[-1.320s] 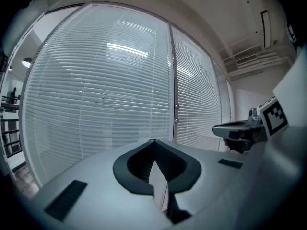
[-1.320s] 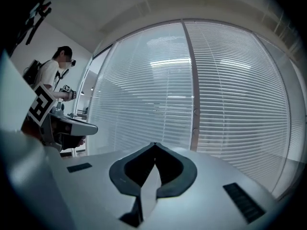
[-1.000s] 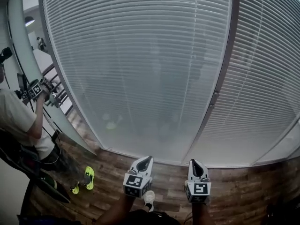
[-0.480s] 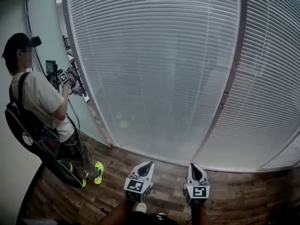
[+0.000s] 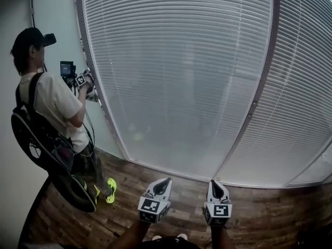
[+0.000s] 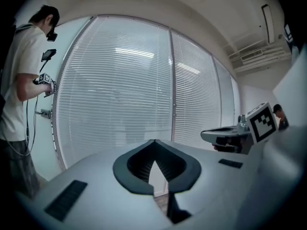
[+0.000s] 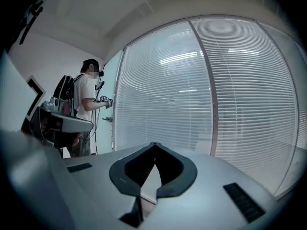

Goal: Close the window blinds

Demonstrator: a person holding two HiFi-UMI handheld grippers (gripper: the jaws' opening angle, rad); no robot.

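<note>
White slatted window blinds hang lowered over a tall glass wall, split by a grey upright frame bar. Their slats look partly tilted, with dim shapes showing through. My left gripper and right gripper are held low, side by side, pointing at the blinds from well short of them. Both are shut with nothing between their tips. The left gripper view shows the shut left gripper before the blinds. The right gripper view shows the shut right gripper facing the blinds.
A person in a light shirt with a dark backpack stands at the left by the window's edge, holding grippers up at the wall. Wood-plank floor runs along the window's foot. A second blind panel lies to the right.
The head view has swung left and up, so the person at the left now shows in full. My two grippers keep their place low in the view, still shut.
</note>
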